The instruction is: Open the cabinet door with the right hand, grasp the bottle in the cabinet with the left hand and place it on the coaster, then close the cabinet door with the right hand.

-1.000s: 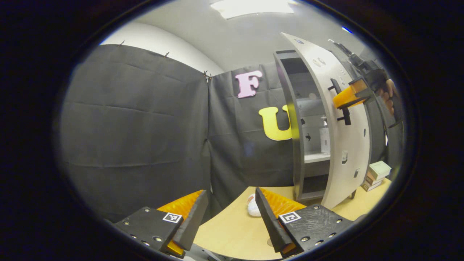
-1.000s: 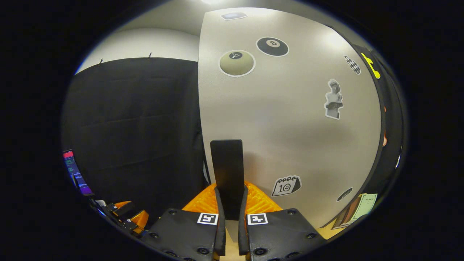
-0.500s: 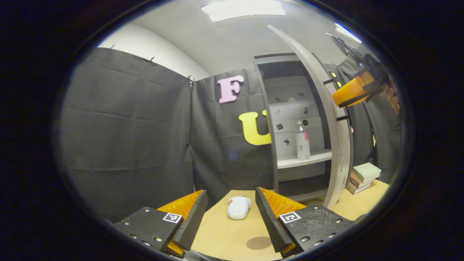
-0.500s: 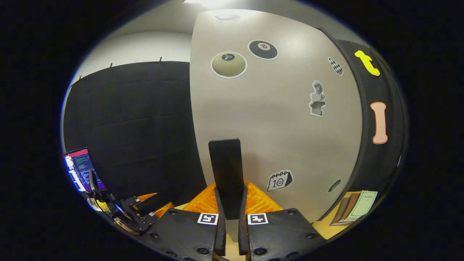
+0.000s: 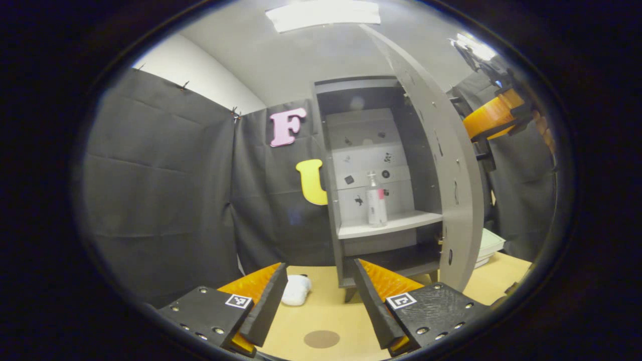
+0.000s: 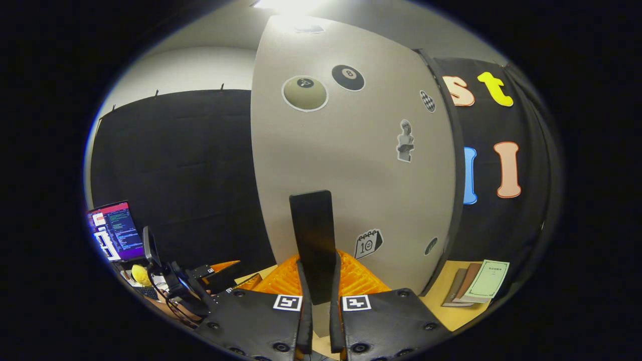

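The bottle (image 5: 376, 200) stood on the cabinet shelf (image 5: 388, 225), right of centre, ungrasped. The door (image 5: 451, 175) was open, its handle (image 6: 313, 240) clamped by the right gripper (image 6: 320, 296). The left gripper (image 5: 318, 296) gaped above the coaster (image 5: 321, 339); fetching, placing and closing remained.

Right tool (image 6: 317, 296) clamped closed; left tool (image 5: 318, 301) gaping, level.

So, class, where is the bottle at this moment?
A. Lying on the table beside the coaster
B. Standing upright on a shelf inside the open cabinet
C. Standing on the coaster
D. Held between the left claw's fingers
B: in the left gripper view the bottle stands upright on a shelf of the open cabinet, while the left claw is open with nothing in it.
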The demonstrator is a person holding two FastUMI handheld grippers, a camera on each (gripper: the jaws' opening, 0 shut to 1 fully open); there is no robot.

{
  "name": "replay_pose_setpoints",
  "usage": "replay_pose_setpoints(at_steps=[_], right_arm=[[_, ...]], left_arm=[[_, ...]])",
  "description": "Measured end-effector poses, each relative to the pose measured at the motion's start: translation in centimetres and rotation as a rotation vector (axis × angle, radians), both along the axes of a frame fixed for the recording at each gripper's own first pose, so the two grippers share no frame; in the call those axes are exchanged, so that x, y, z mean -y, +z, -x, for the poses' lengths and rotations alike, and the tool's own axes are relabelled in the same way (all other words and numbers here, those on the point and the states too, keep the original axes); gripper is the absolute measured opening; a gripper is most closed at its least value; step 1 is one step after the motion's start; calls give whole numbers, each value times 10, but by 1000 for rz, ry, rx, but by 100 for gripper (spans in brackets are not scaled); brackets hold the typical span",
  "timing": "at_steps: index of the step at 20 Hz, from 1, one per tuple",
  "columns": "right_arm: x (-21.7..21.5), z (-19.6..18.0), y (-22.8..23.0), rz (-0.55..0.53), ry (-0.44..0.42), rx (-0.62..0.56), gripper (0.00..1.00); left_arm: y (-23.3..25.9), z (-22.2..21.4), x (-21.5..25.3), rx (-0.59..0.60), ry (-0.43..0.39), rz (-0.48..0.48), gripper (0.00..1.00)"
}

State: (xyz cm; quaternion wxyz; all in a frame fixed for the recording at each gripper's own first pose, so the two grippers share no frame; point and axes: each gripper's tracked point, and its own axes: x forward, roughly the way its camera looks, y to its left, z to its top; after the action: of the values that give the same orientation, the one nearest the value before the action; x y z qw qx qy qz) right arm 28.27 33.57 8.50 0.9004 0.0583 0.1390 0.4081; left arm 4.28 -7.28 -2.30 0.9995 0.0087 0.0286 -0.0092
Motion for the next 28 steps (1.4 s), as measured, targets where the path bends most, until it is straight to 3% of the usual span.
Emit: replay_pose_setpoints(at_steps=[12, 16, 17, 18, 23, 28], right_arm=[[42, -2, -1, 61, -184, 58, 14], [59, -9, -2, 68, -254, 79, 14], [65, -10, -2, 64, -273, 80, 10], [67, -10, -4, 53, -281, 72, 14], [84, 13, -5, 31, -211, 66, 13], [146, 32, -19, 50, -349, 67, 16]], left_arm=[[15, 6, 97, 20, -118, 12, 80], [15, 7, 108, 18, -116, 11, 80], [16, 8, 109, 16, -112, 14, 82], [16, 8, 108, 16, -109, 15, 80], [29, 11, 114, 38, -85, -2, 82], [52, -9, 126, 63, -132, 7, 80]])
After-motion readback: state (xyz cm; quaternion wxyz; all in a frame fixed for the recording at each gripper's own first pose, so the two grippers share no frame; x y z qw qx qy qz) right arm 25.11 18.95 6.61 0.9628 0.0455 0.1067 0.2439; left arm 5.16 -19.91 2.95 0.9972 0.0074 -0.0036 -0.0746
